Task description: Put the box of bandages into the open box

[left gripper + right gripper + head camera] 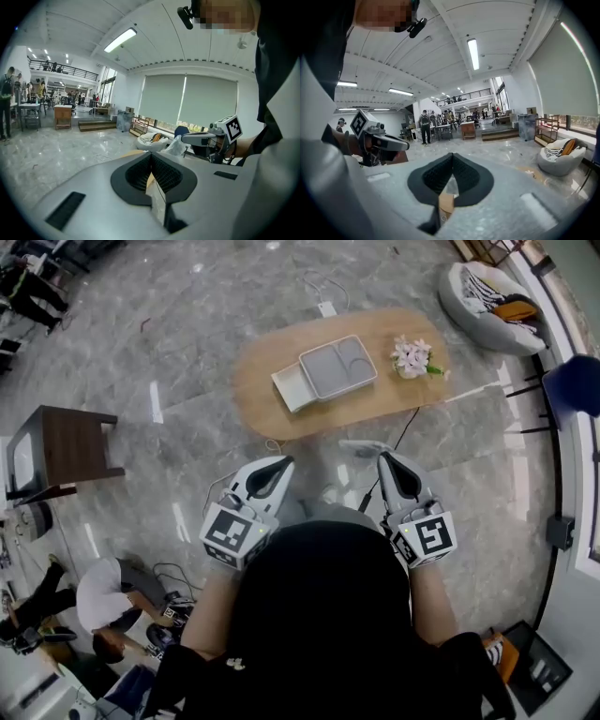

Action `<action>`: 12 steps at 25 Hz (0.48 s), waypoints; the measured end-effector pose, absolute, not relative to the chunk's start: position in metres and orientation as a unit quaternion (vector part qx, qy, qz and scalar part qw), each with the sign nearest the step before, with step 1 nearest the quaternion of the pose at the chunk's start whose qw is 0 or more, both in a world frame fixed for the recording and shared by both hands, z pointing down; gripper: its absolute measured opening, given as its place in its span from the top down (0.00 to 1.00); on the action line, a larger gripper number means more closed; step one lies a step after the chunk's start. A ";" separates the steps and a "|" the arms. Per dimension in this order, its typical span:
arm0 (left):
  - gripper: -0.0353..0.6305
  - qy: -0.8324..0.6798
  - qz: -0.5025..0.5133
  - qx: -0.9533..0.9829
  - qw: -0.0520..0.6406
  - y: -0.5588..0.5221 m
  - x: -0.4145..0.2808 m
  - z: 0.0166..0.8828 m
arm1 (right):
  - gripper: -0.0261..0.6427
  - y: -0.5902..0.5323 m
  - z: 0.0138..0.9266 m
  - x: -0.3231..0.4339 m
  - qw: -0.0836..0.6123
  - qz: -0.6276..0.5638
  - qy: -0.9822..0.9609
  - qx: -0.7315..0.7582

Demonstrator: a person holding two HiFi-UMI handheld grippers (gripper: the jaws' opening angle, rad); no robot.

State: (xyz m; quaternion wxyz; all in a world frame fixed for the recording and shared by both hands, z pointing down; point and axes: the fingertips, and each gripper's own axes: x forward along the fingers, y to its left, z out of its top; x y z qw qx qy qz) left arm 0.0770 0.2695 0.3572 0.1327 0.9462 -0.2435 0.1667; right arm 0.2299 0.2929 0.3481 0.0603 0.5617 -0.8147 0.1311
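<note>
Bandage box [295, 387] (apparently white) abuts the grey open box [337, 367] near the table's [272, 418] left end; left gripper [284, 463] and right gripper [383, 459] closed, empty: open before reaching.

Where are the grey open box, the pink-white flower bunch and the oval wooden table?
grey open box [325, 372], head view, bare inner floor
pink-white flower bunch [412, 356], head view, blossoms
oval wooden table [258, 373], head view, bare top, left end

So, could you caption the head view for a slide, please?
Left gripper and right gripper, jaws together, held short of a wooden table bearing the open box.
</note>
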 end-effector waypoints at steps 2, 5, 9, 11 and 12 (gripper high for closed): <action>0.93 -0.246 0.173 0.945 0.129 0.271 0.080 0.358 | 0.97 0.291 0.348 0.231 0.054 0.128 -0.817 0.560; 0.93 -0.248 0.175 0.944 0.131 0.271 0.084 0.360 | 0.97 0.288 0.349 0.233 0.052 0.128 -0.818 0.558; 0.93 -0.246 0.175 0.943 0.138 0.260 0.084 0.364 | 0.97 0.275 0.352 0.234 0.053 0.135 -0.816 0.560; 0.93 -0.246 0.174 0.943 0.142 0.250 0.080 0.368 | 0.97 0.265 0.355 0.232 0.056 0.138 -0.814 0.562; 0.93 -0.246 0.173 0.943 0.144 0.243 0.077 0.369 | 0.97 0.260 0.356 0.230 0.058 0.139 -0.813 0.563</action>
